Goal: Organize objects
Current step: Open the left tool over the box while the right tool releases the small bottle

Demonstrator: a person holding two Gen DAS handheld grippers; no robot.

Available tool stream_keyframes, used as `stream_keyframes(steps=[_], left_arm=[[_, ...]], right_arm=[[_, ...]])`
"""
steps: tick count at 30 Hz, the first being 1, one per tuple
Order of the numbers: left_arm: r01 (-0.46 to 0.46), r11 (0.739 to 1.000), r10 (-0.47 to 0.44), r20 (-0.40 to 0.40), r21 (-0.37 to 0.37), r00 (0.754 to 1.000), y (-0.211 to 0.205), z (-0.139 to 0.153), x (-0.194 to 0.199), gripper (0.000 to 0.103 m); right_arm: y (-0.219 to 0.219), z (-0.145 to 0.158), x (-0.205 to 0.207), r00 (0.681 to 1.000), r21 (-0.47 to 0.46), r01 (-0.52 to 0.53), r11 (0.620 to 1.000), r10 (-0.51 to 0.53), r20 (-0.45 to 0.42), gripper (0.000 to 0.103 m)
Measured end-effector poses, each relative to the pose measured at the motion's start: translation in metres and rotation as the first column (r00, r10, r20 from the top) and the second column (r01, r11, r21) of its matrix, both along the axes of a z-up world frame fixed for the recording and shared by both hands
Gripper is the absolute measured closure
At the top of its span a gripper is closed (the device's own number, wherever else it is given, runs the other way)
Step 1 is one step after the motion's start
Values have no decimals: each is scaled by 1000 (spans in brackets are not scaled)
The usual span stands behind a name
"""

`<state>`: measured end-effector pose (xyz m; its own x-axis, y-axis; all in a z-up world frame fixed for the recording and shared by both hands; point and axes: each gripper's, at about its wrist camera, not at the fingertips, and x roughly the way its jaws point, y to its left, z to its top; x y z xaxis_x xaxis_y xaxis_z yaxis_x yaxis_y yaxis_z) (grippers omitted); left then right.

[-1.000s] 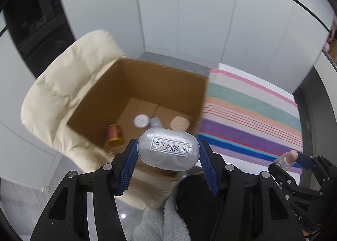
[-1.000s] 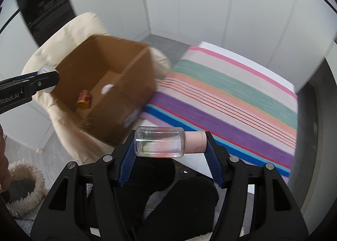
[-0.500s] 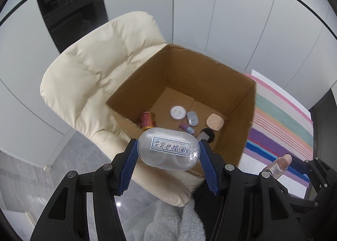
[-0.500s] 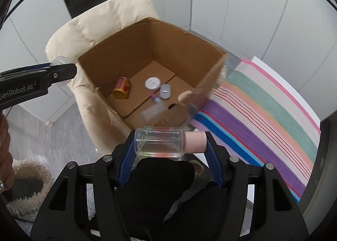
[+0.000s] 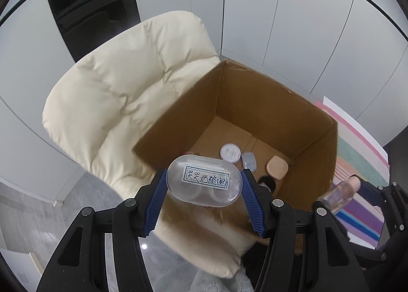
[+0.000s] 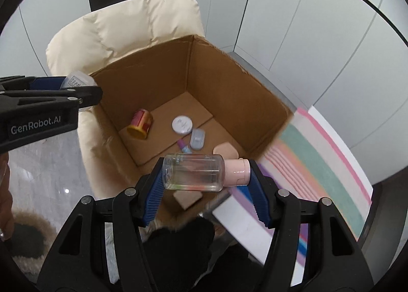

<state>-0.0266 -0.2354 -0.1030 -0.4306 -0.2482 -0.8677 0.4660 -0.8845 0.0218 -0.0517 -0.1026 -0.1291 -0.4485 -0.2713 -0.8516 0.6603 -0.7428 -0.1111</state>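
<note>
My left gripper (image 5: 204, 184) is shut on a clear oval case (image 5: 204, 181) with a handwritten label, held over the near rim of an open cardboard box (image 5: 255, 93). My right gripper (image 6: 206, 174) is shut on a clear bottle with a pink cap (image 6: 196, 173), lying sideways between the blue pads above the box's (image 6: 158, 80) near corner. Inside the box lie a red and yellow can (image 6: 140, 123), a white round tin (image 6: 182, 124), a grey-blue case (image 6: 196, 138), a small purple vial (image 6: 184, 147) and a peach compact (image 5: 277, 167). The left gripper also shows at the left edge of the right wrist view.
The box sits on a cream padded chair (image 5: 122, 93). A striped cloth (image 6: 326, 164) covers a surface to the right. Grey floor and a fluffy rug (image 6: 23, 235) lie below left. White wall panels stand behind.
Both grippers have swung left from over the striped cloth toward the box, each keeping its object. The box interior now fills the middle of both views.
</note>
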Motion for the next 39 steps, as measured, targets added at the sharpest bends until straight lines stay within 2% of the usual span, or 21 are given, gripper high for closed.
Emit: stream_keyframes(steps=[5,11,14,17,19,22,23,24,26,29,37,39], left_arm=[[19,1000,-19,-9,-4,1000,-15,-4,-38,44],[29,999,-29,33,18,999,-36,-21,-78,44],[38,999,-39,50,9,998,-39,-26,-98,44],[59,997,-62,56,58,996,-42,-29,-112,44],[64,997,-67,56,37,996,-41,-28,-118,44],[99,995,-100,43,21,994,-36,-21,-121,37],[115,993,-116,45,27,992,-35,-20,-122,30],[128,991,-129,53,26,990,-33,-18,-122,20],[147,989,-146,65,1,987,-31,-14,-123,10],[173,985,-171,73,-23,983,-28,-7,-119,9],[187,982,-185,82,-16,979,-23,13,-90,8],[182,983,-181,91,-5,979,-20,21,-81,5]], right_arm=[[-23,-7,-30,1000,-14,-2,1000,2,14,40],[-50,-23,-69,998,-29,34,999,-33,50,40],[-56,-31,-84,995,-49,49,998,-44,88,40],[-58,-40,-97,990,-54,77,996,-70,121,40],[-57,-44,-101,987,-54,97,994,-89,133,40],[-53,-44,-106,984,-66,120,991,-110,141,40],[-50,-44,-108,982,-74,131,989,-119,146,39],[-47,-43,-108,980,-78,139,987,-126,152,30],[-43,-41,-109,978,-91,159,983,-145,149,16],[-37,-34,-109,975,-113,178,978,-160,156,14],[-14,-13,-96,959,-148,232,961,-201,198,14],[-2,-5,-87,951,-171,259,950,-221,214,14]])
